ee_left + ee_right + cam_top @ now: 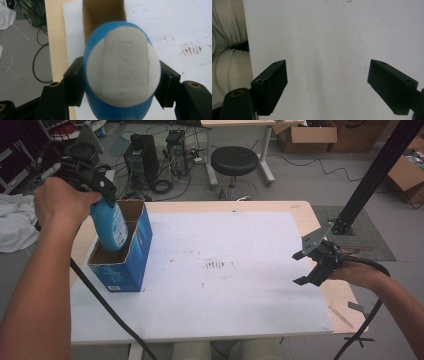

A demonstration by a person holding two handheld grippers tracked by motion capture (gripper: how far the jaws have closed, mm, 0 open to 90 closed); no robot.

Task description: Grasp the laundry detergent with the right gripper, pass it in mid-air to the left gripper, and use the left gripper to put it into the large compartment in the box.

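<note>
Two jaws of left gripper (120, 85) clamp blue bottle (121, 72) over cardboard box (125, 260), right gripper (328, 85) jaws spread, empty

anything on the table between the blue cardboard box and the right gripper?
No objects: bare white sheet with faint brown smudges between blue cardboard box and right gripper, per the high view.

The left gripper (102, 187) holds a blue bottle (110, 226) upright, its base inside an open blue box (131, 251) near the desk's (240, 320) left edge; the right gripper (312, 264) hovers well apart by the right edge, fingers (302, 280) spread.
</note>
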